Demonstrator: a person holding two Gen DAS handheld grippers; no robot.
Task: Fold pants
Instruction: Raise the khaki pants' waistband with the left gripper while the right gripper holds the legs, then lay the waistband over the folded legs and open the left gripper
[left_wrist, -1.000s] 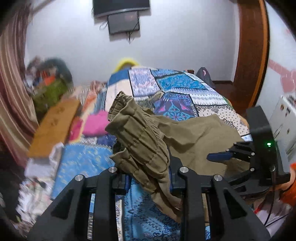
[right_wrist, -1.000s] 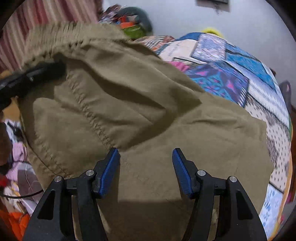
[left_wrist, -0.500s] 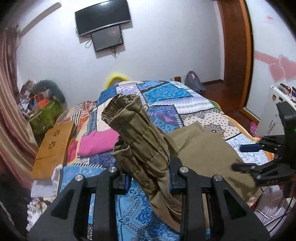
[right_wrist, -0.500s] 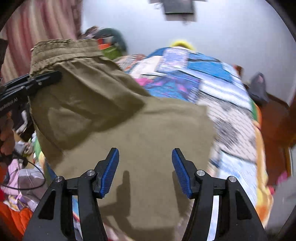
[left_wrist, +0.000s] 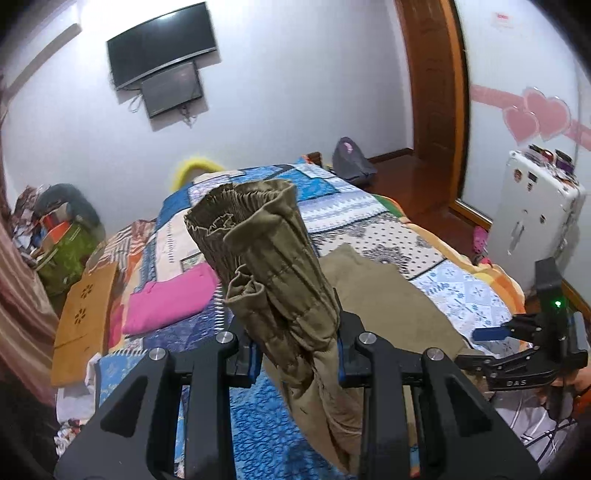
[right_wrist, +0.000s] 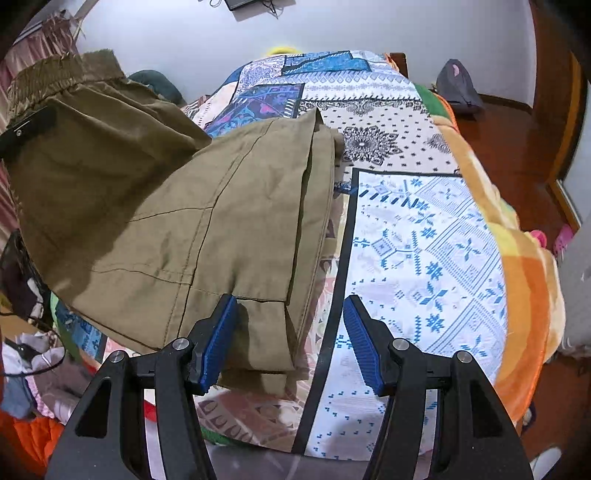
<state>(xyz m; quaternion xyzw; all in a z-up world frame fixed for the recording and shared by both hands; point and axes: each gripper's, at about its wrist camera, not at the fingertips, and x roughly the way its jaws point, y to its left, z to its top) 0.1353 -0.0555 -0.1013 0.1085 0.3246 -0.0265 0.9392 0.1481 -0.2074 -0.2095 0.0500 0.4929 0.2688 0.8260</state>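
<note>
The olive pants (right_wrist: 184, 206) are partly lifted off the patchwork bed (right_wrist: 424, 240). My left gripper (left_wrist: 295, 354) is shut on the bunched elastic waistband (left_wrist: 266, 258) and holds it up; the rest of the pants (left_wrist: 388, 299) trails down onto the bed. In the right wrist view the left gripper's finger (right_wrist: 27, 129) shows at the waistband, top left. My right gripper (right_wrist: 290, 343) is open and empty, just above the pants' near hem edge. It also shows in the left wrist view (left_wrist: 491, 345) at the right, off the cloth.
A pink folded cloth (left_wrist: 170, 299) and an orange board (left_wrist: 83, 321) lie left on the bed. A white appliance (left_wrist: 535, 218) stands right. A grey bag (left_wrist: 351, 162) sits on the wooden floor by the door. Clutter piles at the left wall.
My left gripper has raised the waistband higher. My right gripper has drawn back toward the bed's near edge, from over the cloth's middle to its hem, still open.
</note>
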